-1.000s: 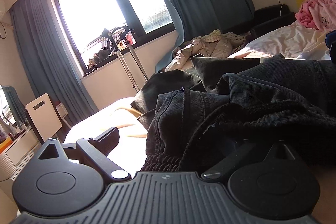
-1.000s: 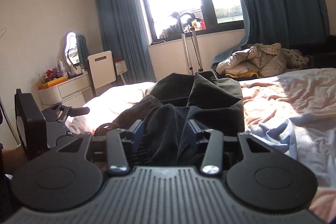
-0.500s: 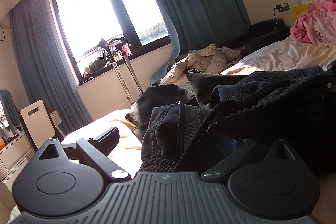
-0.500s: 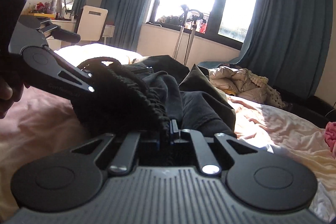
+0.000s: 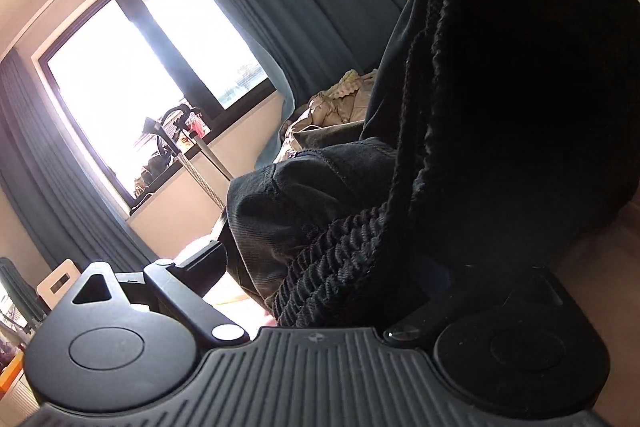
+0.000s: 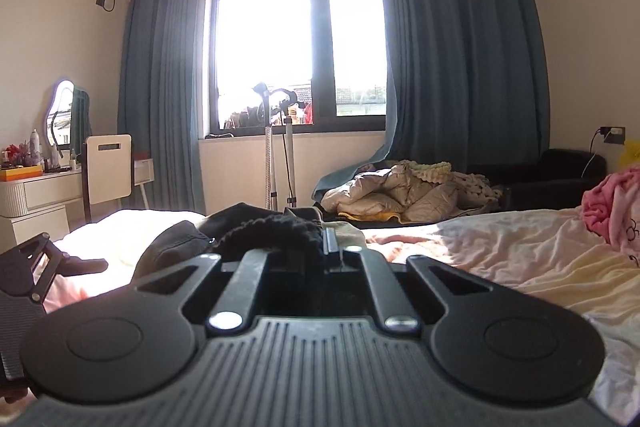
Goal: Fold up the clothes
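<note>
A black knit garment [image 5: 520,87] hangs in front of the left wrist view and drapes down between my left gripper's fingers [image 5: 200,267]. My left gripper [image 5: 320,267] stands wide open with the knit lying in the gap. A dark grey garment [image 5: 304,195] lies behind it on the bed. My right gripper [image 6: 316,247] is shut on the edge of the black knit garment [image 6: 272,231] and holds it raised over the bed. The left gripper also shows at the left edge of the right wrist view [image 6: 52,263].
The bed [image 6: 500,247] with pale rumpled sheets spreads to the right. A pink garment [image 6: 612,203] lies at far right. A beige quilt pile [image 6: 404,191] sits by the blue curtains [image 6: 460,67]. A garment steamer stand [image 6: 276,147] and a white chair [image 6: 108,167] stand near the window.
My right gripper has lifted the black knit garment upward, so it now hangs tall before the left camera. The left gripper has tilted and stays open.
</note>
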`<state>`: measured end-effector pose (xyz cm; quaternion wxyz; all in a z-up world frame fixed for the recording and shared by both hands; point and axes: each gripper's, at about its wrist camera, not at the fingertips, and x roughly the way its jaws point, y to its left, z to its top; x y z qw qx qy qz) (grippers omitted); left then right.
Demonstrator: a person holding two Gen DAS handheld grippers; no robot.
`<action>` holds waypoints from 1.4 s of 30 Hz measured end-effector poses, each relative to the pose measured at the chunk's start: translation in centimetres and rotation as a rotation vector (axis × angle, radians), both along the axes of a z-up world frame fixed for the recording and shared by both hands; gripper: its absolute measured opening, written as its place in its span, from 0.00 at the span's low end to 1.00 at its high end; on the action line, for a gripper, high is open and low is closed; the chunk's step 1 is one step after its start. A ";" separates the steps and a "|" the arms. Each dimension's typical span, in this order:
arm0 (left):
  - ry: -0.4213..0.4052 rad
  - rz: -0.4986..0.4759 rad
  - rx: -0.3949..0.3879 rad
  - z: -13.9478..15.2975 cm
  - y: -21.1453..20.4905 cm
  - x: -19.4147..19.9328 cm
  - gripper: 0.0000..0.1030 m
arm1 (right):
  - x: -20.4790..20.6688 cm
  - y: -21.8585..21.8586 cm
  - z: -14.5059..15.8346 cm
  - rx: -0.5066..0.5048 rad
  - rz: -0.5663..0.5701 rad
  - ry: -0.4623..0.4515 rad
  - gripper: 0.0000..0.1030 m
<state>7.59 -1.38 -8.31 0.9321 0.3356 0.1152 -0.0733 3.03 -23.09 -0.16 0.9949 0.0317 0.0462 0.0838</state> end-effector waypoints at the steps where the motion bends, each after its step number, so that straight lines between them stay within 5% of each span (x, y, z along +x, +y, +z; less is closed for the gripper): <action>1: 0.002 0.043 -0.006 0.0 0.5 0.6 0.96 | 0.0 -0.3 0.1 0.010 -0.008 -0.001 0.08; 5: 0.027 0.238 -0.053 0.3 2.7 3.3 0.96 | 0.2 -1.8 -0.1 0.064 -0.038 0.021 0.08; 8: 0.054 0.247 -0.124 0.7 4.2 4.0 0.89 | 0.5 -2.5 -0.9 0.095 -0.034 0.070 0.08; 13: 0.078 0.203 -0.265 2.1 5.4 4.3 0.48 | 0.0 -1.2 -3.7 0.040 -0.040 0.206 0.11; 17: 0.079 0.158 -0.387 3.5 6.0 4.2 0.24 | -0.6 -0.1 -7.1 -0.027 -0.120 0.328 0.39; 19: 0.075 0.130 -0.433 4.0 6.0 4.0 0.16 | -0.5 0.0 -8.8 -0.058 -0.151 0.388 0.40; 28: 0.036 0.085 -0.629 6.1 8.6 2.7 0.15 | -3.3 2.8 -9.5 -0.134 -0.157 0.478 0.42; 29: 0.034 0.085 -0.652 6.3 9.0 2.5 0.15 | -3.4 3.3 -9.6 -0.148 -0.170 0.496 0.40; 31: 0.024 0.096 -0.696 6.9 9.8 2.1 0.14 | -4.2 3.8 -9.5 -0.100 -0.159 0.495 0.18; 36: -0.047 0.123 -0.836 11.3 13.9 2.2 0.12 | -6.4 6.8 -5.1 -0.098 0.010 0.326 0.11; 42: -0.194 0.145 -0.760 19.0 20.8 2.7 0.12 | -7.8 13.7 0.1 -0.097 0.307 0.249 0.09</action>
